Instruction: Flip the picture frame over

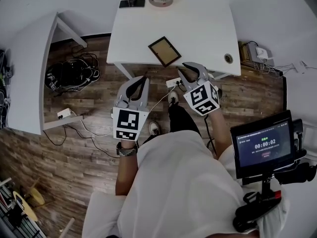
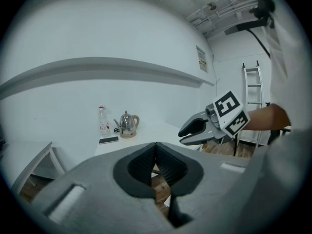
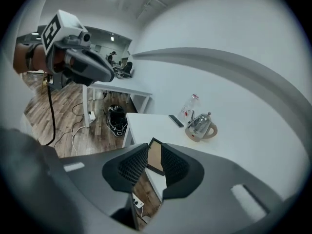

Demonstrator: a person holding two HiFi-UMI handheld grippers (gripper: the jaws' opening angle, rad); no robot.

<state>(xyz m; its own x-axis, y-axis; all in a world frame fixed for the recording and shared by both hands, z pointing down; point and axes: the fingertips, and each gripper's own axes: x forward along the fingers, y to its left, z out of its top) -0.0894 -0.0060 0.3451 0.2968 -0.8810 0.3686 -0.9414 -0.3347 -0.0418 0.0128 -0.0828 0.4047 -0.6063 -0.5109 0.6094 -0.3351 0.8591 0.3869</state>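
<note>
Both grippers hang just off the desk's (image 1: pixel 198 24) near edge: left gripper (image 1: pixel 143 78) jaws closed on nothing, right gripper (image 1: pixel 192 66) jaws slightly apart, empty. Picture frame (image 1: pixel 165 51) lies flat by that edge, cornerwise. A clumsy nudge could probably slide it off onto the floor (image 1: pixel 74 148).

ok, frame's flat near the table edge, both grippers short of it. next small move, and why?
Probably ease the right gripper forward to the near edge of the picture frame: its jaws are apart and empty, the frame shows through their gap in the right gripper view, with no contact yet.
</note>
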